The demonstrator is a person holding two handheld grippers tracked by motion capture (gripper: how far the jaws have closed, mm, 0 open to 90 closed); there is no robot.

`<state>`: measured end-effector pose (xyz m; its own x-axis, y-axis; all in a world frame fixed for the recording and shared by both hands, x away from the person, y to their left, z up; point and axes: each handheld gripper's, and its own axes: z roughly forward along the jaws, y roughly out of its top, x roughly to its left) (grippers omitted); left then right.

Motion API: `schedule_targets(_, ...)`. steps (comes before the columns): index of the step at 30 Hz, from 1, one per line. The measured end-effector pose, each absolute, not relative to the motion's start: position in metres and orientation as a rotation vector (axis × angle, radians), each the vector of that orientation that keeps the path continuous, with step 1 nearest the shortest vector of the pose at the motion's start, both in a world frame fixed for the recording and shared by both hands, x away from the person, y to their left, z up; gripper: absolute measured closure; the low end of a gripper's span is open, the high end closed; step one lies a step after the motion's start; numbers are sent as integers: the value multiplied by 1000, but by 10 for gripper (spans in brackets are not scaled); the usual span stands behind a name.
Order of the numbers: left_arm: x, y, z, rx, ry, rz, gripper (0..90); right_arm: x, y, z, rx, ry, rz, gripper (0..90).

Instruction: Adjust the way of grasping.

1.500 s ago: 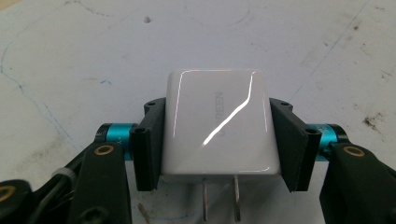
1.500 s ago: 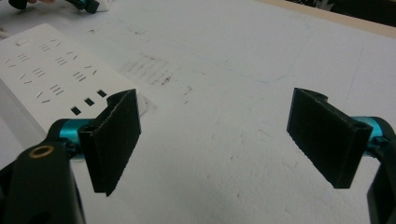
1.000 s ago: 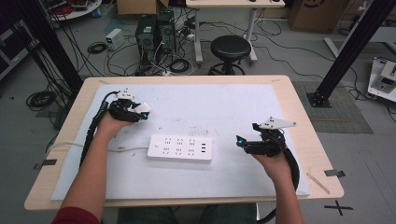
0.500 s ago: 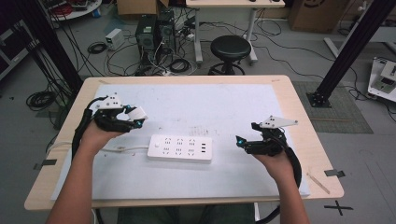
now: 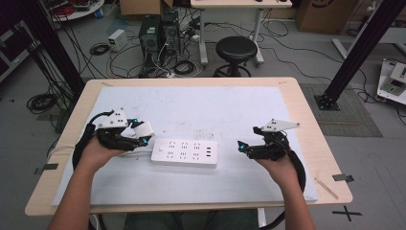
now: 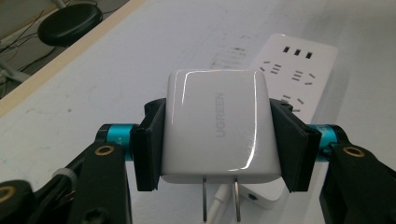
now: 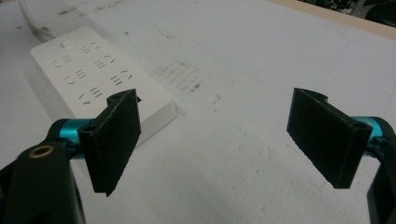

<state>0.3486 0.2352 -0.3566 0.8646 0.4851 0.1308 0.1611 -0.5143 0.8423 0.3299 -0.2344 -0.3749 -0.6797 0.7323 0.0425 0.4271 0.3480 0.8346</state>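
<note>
Charger: white plug block point(image 6: 217, 133) clamped by its sides between the left claw's pads, prongs pointing down, off the mat
Left claw point(image 5: 139, 135): clenched on the charger, just off the strip's left end
Power strip point(image 5: 185, 152): flat on the white mat point(image 5: 201, 105), between the two claws
Right claw point(image 7: 224, 140): released, holding nothing, strip ahead of its left pad

Even indoor light, soft shadows, slight blur
</note>
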Motion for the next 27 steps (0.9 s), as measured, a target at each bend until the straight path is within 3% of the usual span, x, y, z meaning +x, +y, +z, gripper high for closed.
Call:
schedule_targets(15, 317, 163, -375, 2132, 153, 428, 424, 317, -205, -376, 1040, 2383, 1392, 177)
schedule_targets(27, 300, 133, -380, 2099, -6, 517, 424, 318, -183, -392, 1154, 2490, 1644, 177)
